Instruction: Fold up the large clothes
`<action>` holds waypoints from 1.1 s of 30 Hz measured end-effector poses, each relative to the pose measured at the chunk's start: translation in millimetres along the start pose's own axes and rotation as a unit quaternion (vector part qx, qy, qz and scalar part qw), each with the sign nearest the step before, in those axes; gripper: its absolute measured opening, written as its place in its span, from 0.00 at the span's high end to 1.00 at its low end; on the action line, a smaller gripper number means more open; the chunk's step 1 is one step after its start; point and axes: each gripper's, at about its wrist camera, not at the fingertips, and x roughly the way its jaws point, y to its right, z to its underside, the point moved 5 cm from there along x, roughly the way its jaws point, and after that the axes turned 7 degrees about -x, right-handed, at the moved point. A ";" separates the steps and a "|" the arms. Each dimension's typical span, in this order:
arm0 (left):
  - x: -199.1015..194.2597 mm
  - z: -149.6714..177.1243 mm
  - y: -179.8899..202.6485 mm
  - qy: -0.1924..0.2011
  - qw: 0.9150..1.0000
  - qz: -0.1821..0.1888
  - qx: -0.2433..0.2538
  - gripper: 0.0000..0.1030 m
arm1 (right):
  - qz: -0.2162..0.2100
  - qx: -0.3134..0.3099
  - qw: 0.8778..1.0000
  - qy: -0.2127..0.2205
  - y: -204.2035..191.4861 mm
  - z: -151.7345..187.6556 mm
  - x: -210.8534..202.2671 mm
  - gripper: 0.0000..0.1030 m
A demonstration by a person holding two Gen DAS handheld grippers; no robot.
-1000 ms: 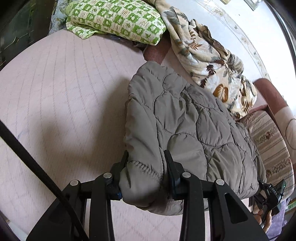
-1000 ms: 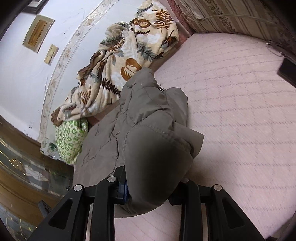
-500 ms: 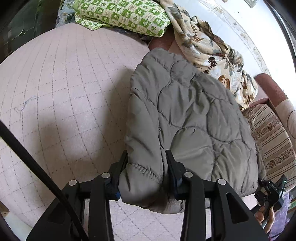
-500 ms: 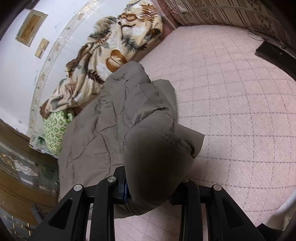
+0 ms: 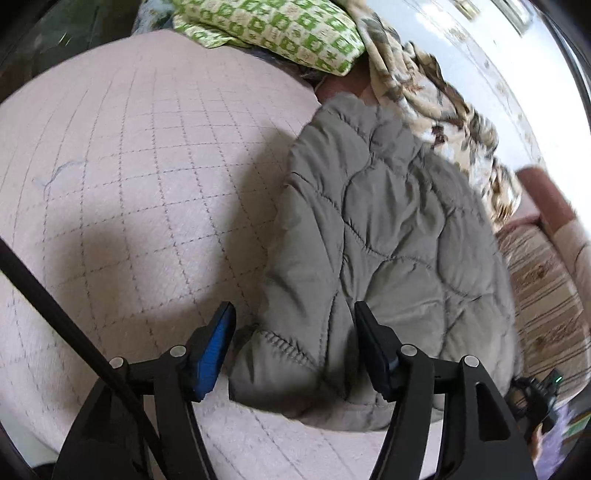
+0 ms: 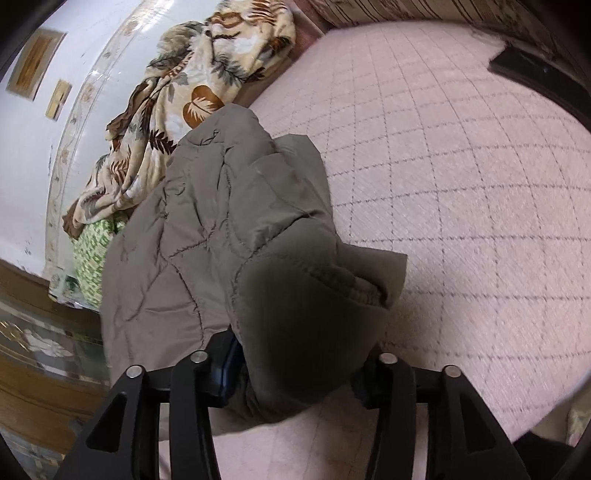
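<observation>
A grey quilted jacket point(image 5: 388, 236) lies folded over on the pink quilted bed point(image 5: 129, 184). My left gripper point(image 5: 293, 325) is open, its fingers spread on either side of the jacket's near ribbed edge, the left pad clear of the cloth. In the right wrist view the same jacket point(image 6: 221, 229) bulges up between the fingers of my right gripper point(image 6: 299, 369). Its jaws look spread with the jacket's cuff end sitting loosely between them. The fingertips are hidden by the cloth.
A floral blanket point(image 5: 436, 110) and a green patterned pillow point(image 5: 280, 29) lie at the bed's far edge by the wall; they also show in the right wrist view point(image 6: 192, 92). A striped cushion point(image 5: 546, 280) is at the right. A black object point(image 6: 535, 74) lies on the bed.
My left gripper has opened and let go of the jacket's edge, which now rests on the bed. My right gripper's fingers have also spread apart, and the jacket has settled lower.
</observation>
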 end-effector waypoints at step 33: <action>89.4 44.8 183.9 -0.022 0.953 -0.123 0.277 0.32 | 0.128 -0.371 0.920 -0.010 -173.1 16.7 113.4 0.46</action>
